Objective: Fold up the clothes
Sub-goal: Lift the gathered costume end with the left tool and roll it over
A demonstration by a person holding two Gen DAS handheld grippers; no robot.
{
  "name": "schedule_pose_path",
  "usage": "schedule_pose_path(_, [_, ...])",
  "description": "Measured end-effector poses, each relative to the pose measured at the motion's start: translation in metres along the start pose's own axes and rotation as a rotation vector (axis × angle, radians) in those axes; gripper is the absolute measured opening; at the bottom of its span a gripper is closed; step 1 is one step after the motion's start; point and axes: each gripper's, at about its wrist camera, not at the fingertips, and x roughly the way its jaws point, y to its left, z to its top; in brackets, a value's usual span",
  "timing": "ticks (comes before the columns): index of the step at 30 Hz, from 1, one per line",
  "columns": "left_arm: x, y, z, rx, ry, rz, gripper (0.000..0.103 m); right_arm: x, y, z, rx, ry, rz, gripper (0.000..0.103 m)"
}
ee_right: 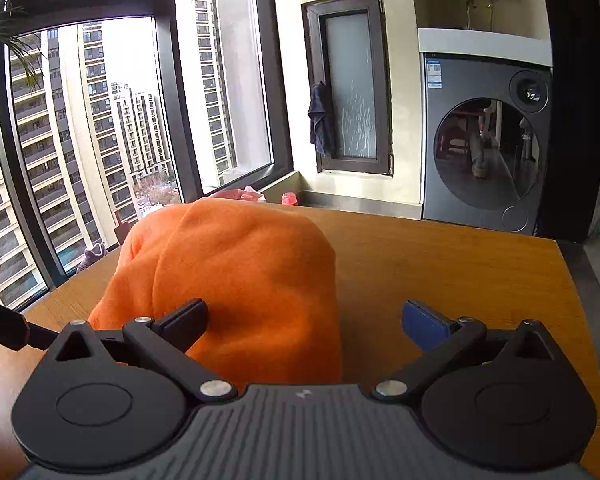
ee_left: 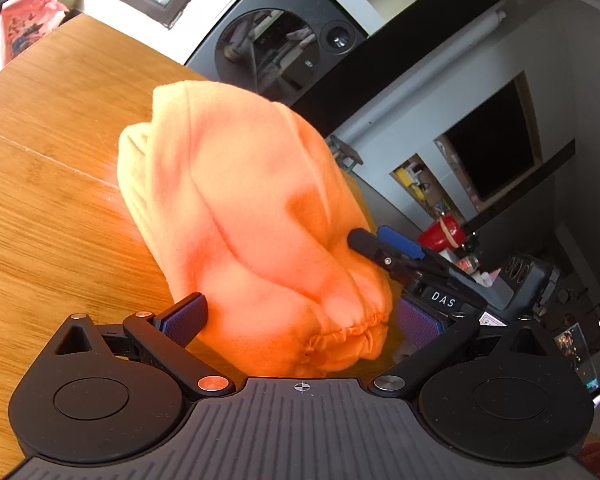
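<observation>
An orange fleece garment [ee_left: 252, 216] lies folded into a thick bundle on the wooden table [ee_left: 52, 168], with its gathered elastic hem [ee_left: 340, 336] towards the left wrist camera. My left gripper [ee_left: 300, 312] is open wide, and its two blue-padded fingers straddle the near end of the bundle. In the right wrist view the same garment [ee_right: 236, 272] fills the left half of the gap in my open right gripper [ee_right: 306, 310], with the left finger against the cloth and the right finger over bare table [ee_right: 440, 272]. The right gripper [ee_left: 374, 236] also shows at the bundle's far right side.
A grey washing machine [ee_right: 484, 140] stands beyond the table's far edge. Tall windows [ee_right: 100, 120] run along the left side. A pink bag [ee_left: 24, 28] sits past the table's far corner. A strip of yellow cloth [ee_left: 362, 200] shows under the orange bundle.
</observation>
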Motion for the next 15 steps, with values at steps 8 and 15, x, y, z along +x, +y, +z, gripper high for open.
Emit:
schedule_pose_path(8, [-0.006,-0.038,-0.014,0.068,0.017,-0.141,0.058,-0.018,-0.016,-0.027,0.02,-0.006,-0.044,0.103])
schedule_pose_path(15, [0.021,-0.024,-0.04,0.068,0.113,0.012,0.058,-0.015,-0.014,-0.024,-0.021,-0.004,-0.028,0.103])
